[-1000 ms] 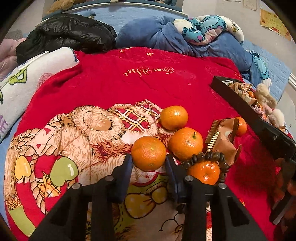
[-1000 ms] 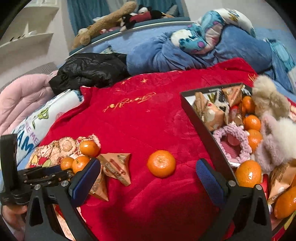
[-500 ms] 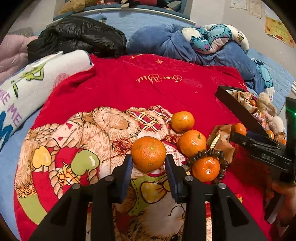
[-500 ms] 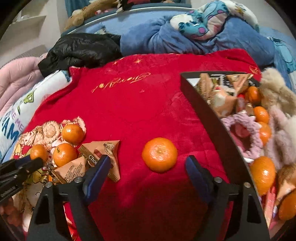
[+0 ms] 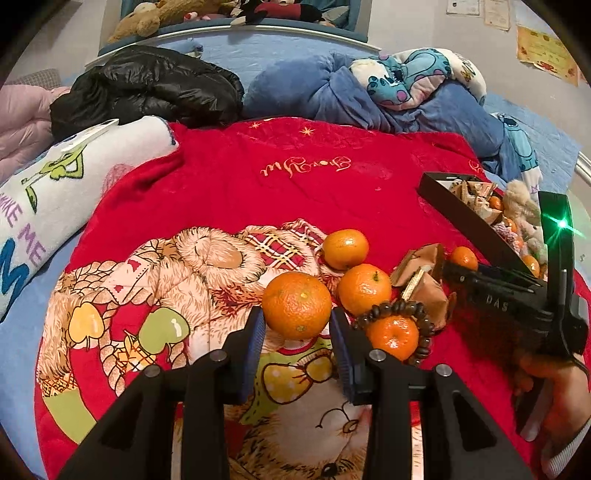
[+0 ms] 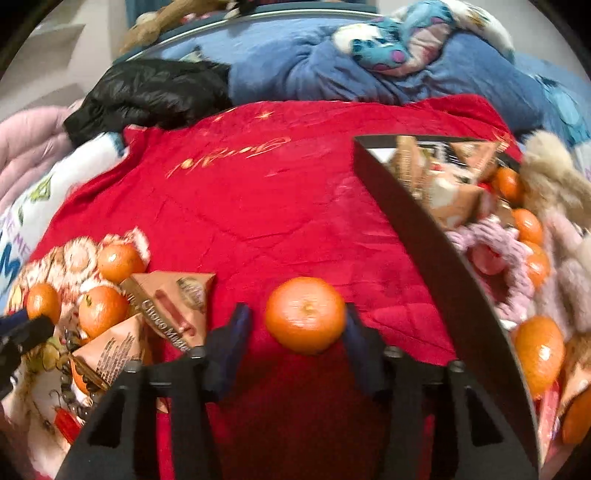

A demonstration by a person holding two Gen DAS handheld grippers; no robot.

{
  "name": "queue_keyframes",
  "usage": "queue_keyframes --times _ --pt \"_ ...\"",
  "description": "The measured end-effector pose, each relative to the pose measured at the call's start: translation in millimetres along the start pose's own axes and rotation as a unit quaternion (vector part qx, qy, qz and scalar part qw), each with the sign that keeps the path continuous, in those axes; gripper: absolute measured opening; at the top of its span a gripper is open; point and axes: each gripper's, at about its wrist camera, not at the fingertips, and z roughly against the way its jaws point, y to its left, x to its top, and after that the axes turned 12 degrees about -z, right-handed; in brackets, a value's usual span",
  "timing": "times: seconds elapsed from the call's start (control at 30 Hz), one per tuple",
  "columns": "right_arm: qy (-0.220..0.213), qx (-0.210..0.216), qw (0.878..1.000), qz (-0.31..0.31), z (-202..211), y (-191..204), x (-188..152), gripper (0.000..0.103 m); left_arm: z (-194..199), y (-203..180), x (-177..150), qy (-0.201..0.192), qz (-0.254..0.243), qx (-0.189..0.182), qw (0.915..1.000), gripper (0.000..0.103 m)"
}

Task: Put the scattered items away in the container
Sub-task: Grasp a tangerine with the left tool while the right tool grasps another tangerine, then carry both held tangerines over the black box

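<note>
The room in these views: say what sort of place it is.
Most likely a bedroom, perhaps a child's: the work goes on atop a bed with a red blanket, a rumpled blue cartoon duvet and stuffed toys along its far edge.

Blanket: spread across the bed under everything you are working with.
Your left gripper: a mandarin sits between its pads, both touching it.
Right of that mandarin: two more mandarins, one behind the other.
Bead bracelet: near right of your left gripper, ringed around a fourth mandarin.
Snack packets: just right of the bracelet group, lying on the blanket.
Your right gripper: straddles a lone mandarin between the packets and the container; left pad apart from it.
Container: far right on the blanket, holding mandarins, packets and plush things.
Jacket: far left, behind the blanket.
Bedding heap: far right, behind the blanket.
</note>
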Motion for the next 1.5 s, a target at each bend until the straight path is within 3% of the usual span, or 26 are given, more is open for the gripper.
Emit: queue_keyframes --times 0.4,0.63,0.87,1.27,1.5 --pt "-0.013 0.010 1.000 0.007 13.2 4.7 2.7 0.036 3.6 6.2 2.2 -0.007 0.016 0.012 0.9998 0.037" --pt "-0.029 0.016 0.999 0.041 34.8 17.8 -3.0 0.036 14.0 7.8 5.7 -0.028 0.030 0.003 0.9992 0.037" --pt "-0.031 0.031 0.998 0.034 46.1 19.0 -4.3 0.036 20.8 0.5 9.7 -0.036 0.029 -0.011 0.9989 0.037" --pt "-0.058 0.046 0.997 0.022 91.7 13.1 -3.2 0.036 27.4 -50.4 24.1 -0.049 0.012 -0.049 0.9976 0.037" --pt "-0.088 0.034 0.996 0.002 124.7 -28.7 6.6 0.036 28.7 -104.8 32.9 -0.055 -0.023 -0.084 0.9947 0.037"
